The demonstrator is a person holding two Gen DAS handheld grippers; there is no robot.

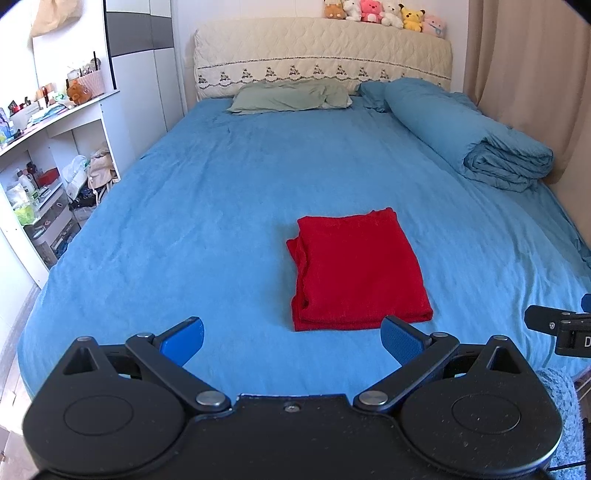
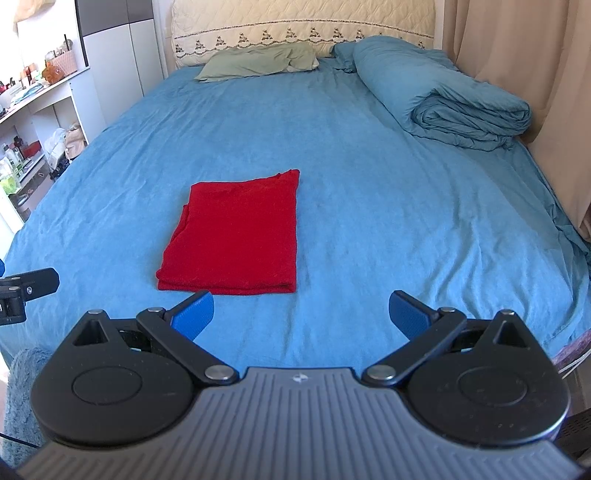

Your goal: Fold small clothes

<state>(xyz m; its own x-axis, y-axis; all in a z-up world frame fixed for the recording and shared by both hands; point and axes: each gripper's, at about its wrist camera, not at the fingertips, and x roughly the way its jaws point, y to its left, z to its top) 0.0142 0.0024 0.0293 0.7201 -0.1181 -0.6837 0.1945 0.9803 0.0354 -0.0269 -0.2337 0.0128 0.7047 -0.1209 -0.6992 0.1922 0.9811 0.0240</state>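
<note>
A red garment [image 1: 356, 267] lies folded into a neat rectangle on the blue bed sheet [image 1: 207, 206], layered edges showing on its left and near sides. In the right wrist view the same red garment [image 2: 234, 234] sits left of centre. My left gripper [image 1: 291, 341] hovers just short of its near edge, open, with nothing between the blue pads. My right gripper [image 2: 301, 314] is open too, empty, near the garment's near right corner. Each gripper's black tip shows at the edge of the other's view.
A rolled blue duvet [image 1: 476, 136] lies along the right side by a beige curtain [image 1: 535, 74]. A green pillow [image 1: 291, 96] rests at the headboard, plush toys [image 1: 384, 13] above it. White cluttered shelves [image 1: 48, 155] stand left of the bed.
</note>
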